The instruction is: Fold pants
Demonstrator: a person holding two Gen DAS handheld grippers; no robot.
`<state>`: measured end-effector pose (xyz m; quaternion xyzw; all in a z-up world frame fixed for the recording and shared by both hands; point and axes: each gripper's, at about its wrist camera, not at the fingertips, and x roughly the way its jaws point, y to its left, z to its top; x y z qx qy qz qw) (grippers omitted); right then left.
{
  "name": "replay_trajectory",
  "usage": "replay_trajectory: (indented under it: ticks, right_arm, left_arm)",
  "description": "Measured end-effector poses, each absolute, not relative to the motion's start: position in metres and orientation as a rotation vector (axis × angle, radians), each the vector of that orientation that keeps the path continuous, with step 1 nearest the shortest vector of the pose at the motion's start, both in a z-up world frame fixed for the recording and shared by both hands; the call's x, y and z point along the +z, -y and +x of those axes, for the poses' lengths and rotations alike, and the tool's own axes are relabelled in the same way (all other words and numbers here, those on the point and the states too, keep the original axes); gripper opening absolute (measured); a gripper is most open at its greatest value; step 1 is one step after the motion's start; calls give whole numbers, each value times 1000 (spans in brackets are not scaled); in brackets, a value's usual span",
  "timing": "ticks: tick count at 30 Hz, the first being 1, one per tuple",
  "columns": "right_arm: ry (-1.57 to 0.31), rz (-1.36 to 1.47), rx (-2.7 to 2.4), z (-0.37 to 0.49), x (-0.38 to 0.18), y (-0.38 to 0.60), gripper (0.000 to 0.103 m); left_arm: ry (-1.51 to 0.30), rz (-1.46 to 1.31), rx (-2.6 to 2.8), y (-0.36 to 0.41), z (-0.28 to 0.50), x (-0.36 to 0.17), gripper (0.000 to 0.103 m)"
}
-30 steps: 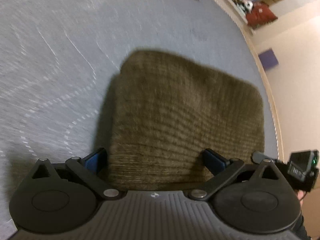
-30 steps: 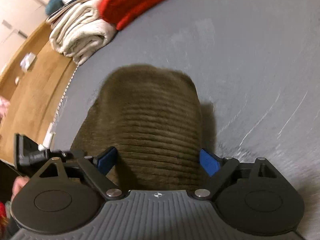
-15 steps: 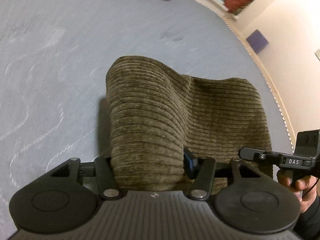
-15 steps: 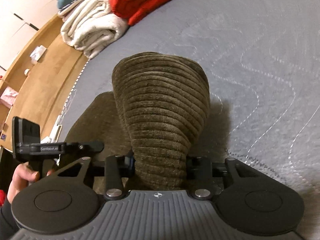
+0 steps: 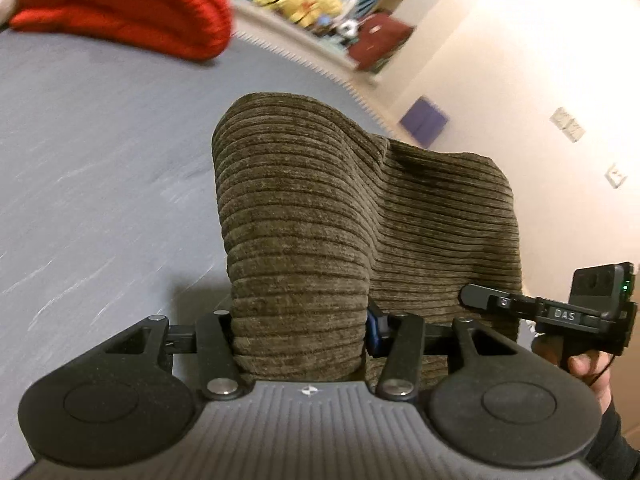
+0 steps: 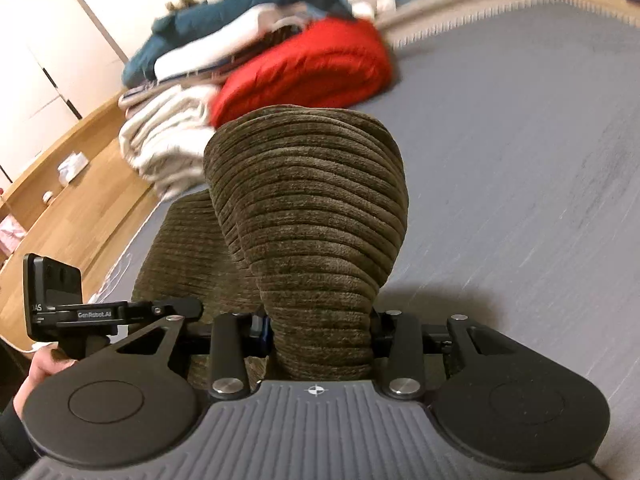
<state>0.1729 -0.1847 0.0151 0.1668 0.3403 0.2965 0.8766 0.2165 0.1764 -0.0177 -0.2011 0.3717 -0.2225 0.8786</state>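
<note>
The pants [image 5: 360, 216] are olive-brown corduroy, folded into a thick pad and lifted off the grey bed cover [image 5: 100, 152]. My left gripper [image 5: 298, 328] is shut on one near corner of the pants, the cloth bunched between its jaws. My right gripper [image 6: 320, 328] is shut on the other near corner of the pants [image 6: 308, 200], which bulge upward in front of it. The right gripper also shows at the right edge of the left wrist view [image 5: 480, 298], and the left gripper at the left of the right wrist view [image 6: 188, 308]. The pants' far edge hangs down.
A red folded blanket [image 5: 132, 4] lies at the far end of the bed, beside cream and teal folded cloth [image 6: 168, 140]. A wooden floor [image 6: 76, 208] and white cupboards lie past the bed edge. A wall with a purple square [image 5: 424, 122] stands on the other side.
Both grippers closed on the near corners of the pants, then lifted them off the bed; the views now tilt up toward the room.
</note>
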Motion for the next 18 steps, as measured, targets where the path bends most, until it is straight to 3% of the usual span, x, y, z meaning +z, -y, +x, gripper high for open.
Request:
replay_trajectory:
  ticks: [1,3,5,8,13,15,18]
  right_arm:
    - [-681,335,611,178,17,192,43]
    - [-643,331,556,195,14,206,60]
    - [-660,338,407,213,5,216,70]
    - [-668,352,110,222,-5,240,70]
    - [-606,293,273,205,8,237,69]
    - [-603,191,384,196,7,220,63]
    - [-753,0,520,191,-14,197,45]
  left_arm:
    - [-763,-425,-469,-172,222,-21,58]
    - [-782,-388,-415,-157,236,-28,70]
    - [-785,-254,-238,-148,238,-31,72]
    - [-768,-223,-158,-147,232,-25,72]
    - [-676,-134,-302,-123,208,-6,65]
    - [-714,-37,-382,-104,209,-9,50]
    - [-901,198,-436,-87,200,-46,48]
